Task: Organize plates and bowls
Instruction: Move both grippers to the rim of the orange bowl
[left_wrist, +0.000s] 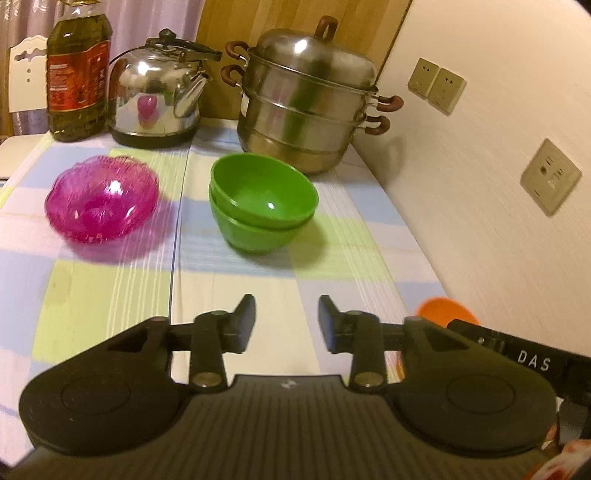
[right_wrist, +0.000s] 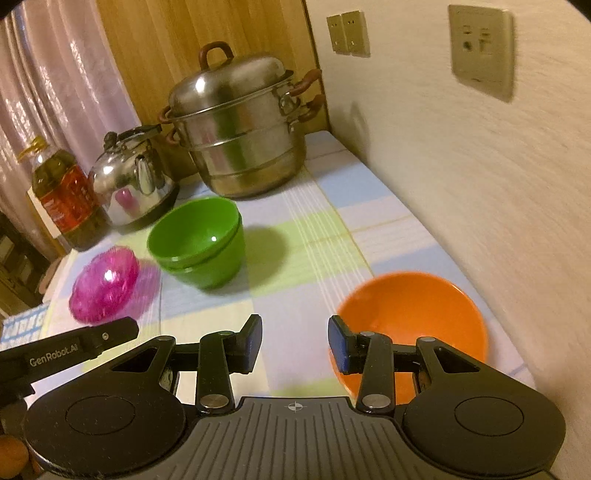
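Right wrist view shows the right gripper (right_wrist: 294, 341) parted and empty, one finger over the orange bowl (right_wrist: 410, 310) at lower right, two nested green bowls (right_wrist: 197, 242) at centre left, while the left gripper (left_wrist: 287, 321) likewise gapes empty.

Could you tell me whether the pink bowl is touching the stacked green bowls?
Apart. The left wrist view shows bare tablecloth between the pink bowl and the green bowls.
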